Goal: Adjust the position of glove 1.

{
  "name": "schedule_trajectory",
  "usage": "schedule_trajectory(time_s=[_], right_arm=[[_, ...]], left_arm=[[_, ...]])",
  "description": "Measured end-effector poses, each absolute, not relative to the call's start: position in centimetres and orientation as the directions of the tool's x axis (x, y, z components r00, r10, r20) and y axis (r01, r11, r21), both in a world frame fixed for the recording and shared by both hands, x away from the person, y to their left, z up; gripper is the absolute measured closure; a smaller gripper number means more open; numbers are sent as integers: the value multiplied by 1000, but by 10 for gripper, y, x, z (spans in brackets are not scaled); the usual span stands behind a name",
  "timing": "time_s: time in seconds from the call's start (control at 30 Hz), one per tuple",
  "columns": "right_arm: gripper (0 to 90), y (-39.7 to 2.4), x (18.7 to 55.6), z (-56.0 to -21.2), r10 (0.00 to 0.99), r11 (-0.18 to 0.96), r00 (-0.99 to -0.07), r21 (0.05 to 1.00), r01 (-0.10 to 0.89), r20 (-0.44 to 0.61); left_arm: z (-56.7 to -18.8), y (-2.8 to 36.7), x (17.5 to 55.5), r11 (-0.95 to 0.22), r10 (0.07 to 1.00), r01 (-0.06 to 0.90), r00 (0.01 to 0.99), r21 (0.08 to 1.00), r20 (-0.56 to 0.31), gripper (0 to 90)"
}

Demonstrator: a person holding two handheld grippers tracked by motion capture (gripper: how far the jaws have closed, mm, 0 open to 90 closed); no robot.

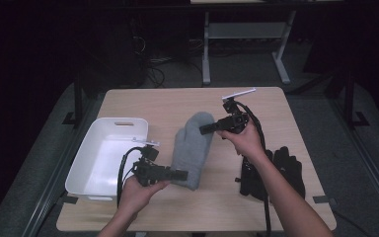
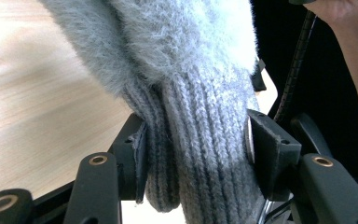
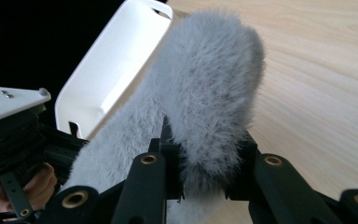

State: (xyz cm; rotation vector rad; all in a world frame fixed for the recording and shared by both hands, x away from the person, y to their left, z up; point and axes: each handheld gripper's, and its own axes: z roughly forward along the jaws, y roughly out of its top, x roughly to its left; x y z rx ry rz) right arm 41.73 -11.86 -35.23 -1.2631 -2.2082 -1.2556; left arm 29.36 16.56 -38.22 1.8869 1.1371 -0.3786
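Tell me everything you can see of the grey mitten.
The grey mitten is a fuzzy knit with a ribbed cuff and a rounded tip. It stretches lengthwise between both grippers over the wooden table. The left gripper has its jaws clamped on the ribbed cuff; the right gripper has its jaws pinching the fluffy tip end. A white bin sits just left of it.

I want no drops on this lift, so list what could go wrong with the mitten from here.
1. The right gripper pinches the mitten by its fluffy tip; that soft pile could slide out of the fingers.
2. The left gripper clamps the ribbed cuff; if the hands move apart, the knit may stretch or pull free.
3. The bin stands close beside the left hand; a swing that way could knock its rim.
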Motion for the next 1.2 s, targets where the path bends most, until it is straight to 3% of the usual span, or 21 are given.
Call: schedule_trajectory(time_s=[1.2], right_arm=[[724, -50, 428, -301, 471, 250, -624, 584, 773, 624]], left_arm=[[-342, 228, 283, -120, 592, 797, 536, 592, -602, 451]])
